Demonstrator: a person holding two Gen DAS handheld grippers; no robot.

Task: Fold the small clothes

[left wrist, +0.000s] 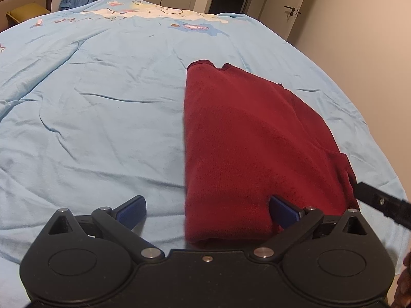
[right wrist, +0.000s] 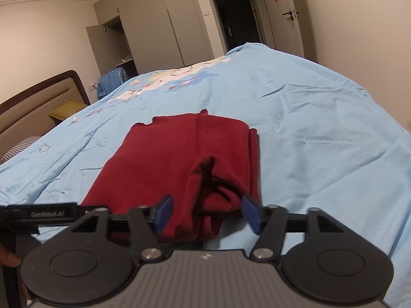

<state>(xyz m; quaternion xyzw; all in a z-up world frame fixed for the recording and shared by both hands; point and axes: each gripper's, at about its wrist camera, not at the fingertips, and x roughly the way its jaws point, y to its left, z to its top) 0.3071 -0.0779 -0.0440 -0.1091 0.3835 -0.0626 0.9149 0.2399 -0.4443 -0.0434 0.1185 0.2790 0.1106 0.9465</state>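
red garment [left wrist: 246, 141] lies folded lengthwise on bed [left wrist: 102, 118] | left gripper [left wrist: 208, 211] released | right gripper [right wrist: 205, 214] released, straddling near hem | likely 1 crosswise fold left

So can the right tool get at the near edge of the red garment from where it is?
Probably yes: the right tool is open, its blue pads flanking the bunched near edge of the red garment, with nothing between them.

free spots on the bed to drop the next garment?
Bare sheet left of the red garment, up to the cartoon print. Another bare strip to its right. Crowded at the garment's near edge, where both open grippers sit.
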